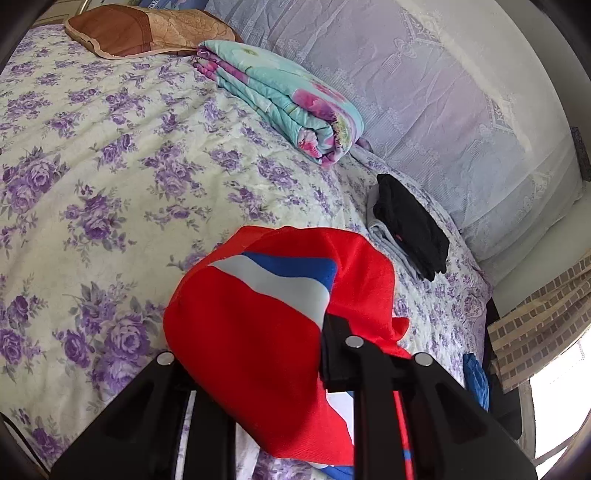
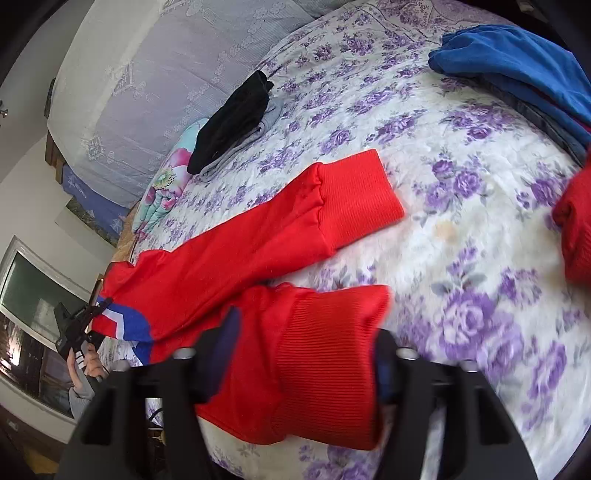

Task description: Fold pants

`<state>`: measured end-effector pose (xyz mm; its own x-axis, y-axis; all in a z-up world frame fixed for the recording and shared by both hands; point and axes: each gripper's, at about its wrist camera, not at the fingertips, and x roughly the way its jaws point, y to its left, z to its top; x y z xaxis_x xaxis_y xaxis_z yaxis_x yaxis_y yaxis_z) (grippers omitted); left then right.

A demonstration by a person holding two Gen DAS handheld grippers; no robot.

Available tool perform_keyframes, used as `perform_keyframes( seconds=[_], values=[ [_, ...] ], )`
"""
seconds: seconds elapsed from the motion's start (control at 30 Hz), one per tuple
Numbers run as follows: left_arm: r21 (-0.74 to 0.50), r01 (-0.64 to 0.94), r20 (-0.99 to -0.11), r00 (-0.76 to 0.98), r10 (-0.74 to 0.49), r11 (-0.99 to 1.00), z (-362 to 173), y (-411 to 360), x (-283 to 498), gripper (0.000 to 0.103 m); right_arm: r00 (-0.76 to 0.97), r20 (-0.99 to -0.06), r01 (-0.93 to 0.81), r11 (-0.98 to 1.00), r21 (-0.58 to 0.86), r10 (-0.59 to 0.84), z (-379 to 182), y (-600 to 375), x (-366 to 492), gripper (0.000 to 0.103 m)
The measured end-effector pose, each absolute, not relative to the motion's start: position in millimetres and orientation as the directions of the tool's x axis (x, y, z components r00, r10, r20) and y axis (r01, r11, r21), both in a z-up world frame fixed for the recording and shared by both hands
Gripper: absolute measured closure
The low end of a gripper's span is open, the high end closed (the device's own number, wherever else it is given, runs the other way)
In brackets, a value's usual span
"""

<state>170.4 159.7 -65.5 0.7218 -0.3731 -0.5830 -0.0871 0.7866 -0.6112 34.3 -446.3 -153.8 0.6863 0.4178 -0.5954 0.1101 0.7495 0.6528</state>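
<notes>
The red pants [image 2: 236, 251] with a blue and white stripe lie on the floral bedspread [image 2: 461, 221]. One leg stretches flat, its ribbed cuff [image 2: 362, 188] far from me. My right gripper [image 2: 306, 354] is shut on the other leg's ribbed cuff [image 2: 325, 350], lifted a little. My left gripper [image 1: 280, 332] is shut on the waist end of the pants [image 1: 251, 332], bunched over its fingers. The left gripper also shows in the right wrist view [image 2: 79, 328] at the pants' far end.
A folded black and grey pile [image 1: 410, 229] and a rolled floral quilt [image 1: 288, 99] lie near the headboard side. A brown pillow [image 1: 147, 29] lies far back. Blue clothing [image 2: 517, 70] and another red garment [image 2: 576, 225] lie to the right.
</notes>
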Motion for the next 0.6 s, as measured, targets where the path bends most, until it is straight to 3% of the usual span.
perform_keyframes(
  seconds=[0.07, 0.23, 0.3, 0.37, 0.43, 0.5, 0.6],
  values=[
    [-0.605, -0.091, -0.592, 0.716, -0.37, 0.791, -70.9, 161.1, 167.1, 0.082, 0.663, -0.572, 0.132, 0.677, 0.724, 0.483, -160.6, -459.5, 43.1, 0.06],
    [-0.578, -0.123, -0.631, 0.695, -0.345, 0.807, -87.7, 170.1, 167.0, 0.062, 0.662, -0.474, 0.132, 0.532, 0.836, 0.58, -164.0, -465.6, 58.5, 0.023],
    [-0.562, -0.127, -0.643, 0.689, -0.335, 0.817, -90.3, 167.4, 167.6, 0.06, 0.671, -0.468, 0.122, 0.537, 0.835, 0.575, -163.3, -459.3, 71.3, 0.022],
    [-0.558, -0.128, -0.646, 0.687, -0.333, 0.82, -90.9, 166.9, 169.2, 0.06, 0.67, -0.484, 0.129, 0.554, 0.823, 0.563, -166.8, -452.9, 83.4, 0.031],
    [-0.565, -0.127, -0.643, 0.686, -0.339, 0.815, -90.9, 167.8, 171.5, 0.062, 0.655, -0.465, 0.126, 0.521, 0.844, 0.596, -176.6, -452.2, 95.0, 0.074],
    [-0.585, -0.106, -0.625, 0.691, -0.363, 0.804, -87.9, 166.5, 171.7, 0.079, 0.667, -0.455, 0.141, 0.499, 0.855, 0.59, -180.1, -459.7, 98.5, 0.086],
    [-0.576, -0.066, -0.602, 0.709, -0.368, 0.815, -73.8, 156.0, 168.2, 0.09, 0.714, -0.45, 0.088, 0.57, 0.817, 0.536, -151.3, -474.1, 98.5, 0.089]
  ],
)
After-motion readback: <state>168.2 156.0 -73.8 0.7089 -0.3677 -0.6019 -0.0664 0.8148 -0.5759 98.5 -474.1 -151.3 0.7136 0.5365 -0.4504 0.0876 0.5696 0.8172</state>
